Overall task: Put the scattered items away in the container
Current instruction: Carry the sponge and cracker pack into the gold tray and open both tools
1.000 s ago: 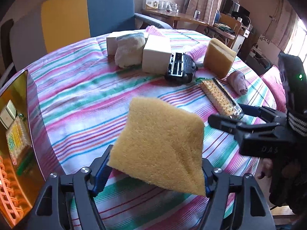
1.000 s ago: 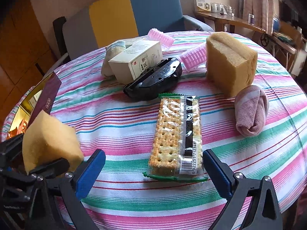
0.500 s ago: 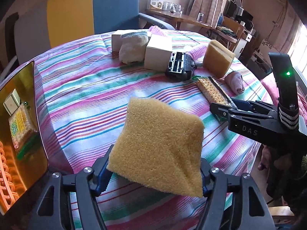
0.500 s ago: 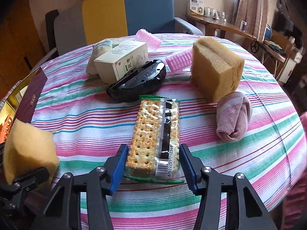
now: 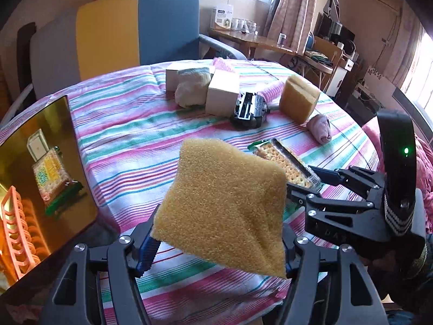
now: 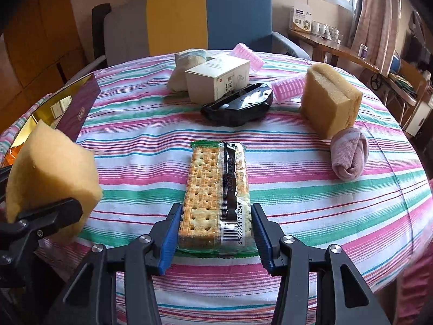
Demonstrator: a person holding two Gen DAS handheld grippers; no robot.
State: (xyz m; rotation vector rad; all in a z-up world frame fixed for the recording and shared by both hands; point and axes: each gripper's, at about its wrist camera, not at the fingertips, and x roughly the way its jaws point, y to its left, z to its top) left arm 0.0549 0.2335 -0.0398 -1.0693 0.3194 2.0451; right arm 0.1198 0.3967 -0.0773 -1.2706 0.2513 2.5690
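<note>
My left gripper (image 5: 216, 249) is shut on a yellow sponge (image 5: 224, 211) and holds it above the striped table, near the front edge; the sponge also shows at the left of the right wrist view (image 6: 51, 178). My right gripper (image 6: 215, 233) has closed its blue pads on the near end of a cracker pack (image 6: 216, 189), which lies on the cloth. The cracker pack (image 5: 284, 162) shows partly behind the sponge in the left wrist view. The container, a gold-lined box (image 5: 40, 168), stands at the table's left edge and holds crackers, a small box and a pink rack.
Further back on the table lie a second yellow sponge (image 6: 330, 100), a rolled pink towel (image 6: 350, 153), a black case (image 6: 238, 105), a white carton (image 6: 216, 81), a rolled sock (image 6: 184, 67) and pink hair rollers (image 6: 286, 89). A blue-and-yellow chair (image 6: 205, 16) stands behind.
My right gripper has closed from wide open onto the near end of the cracker pack. My left gripper has kept the sponge and drawn back a little from the table.
</note>
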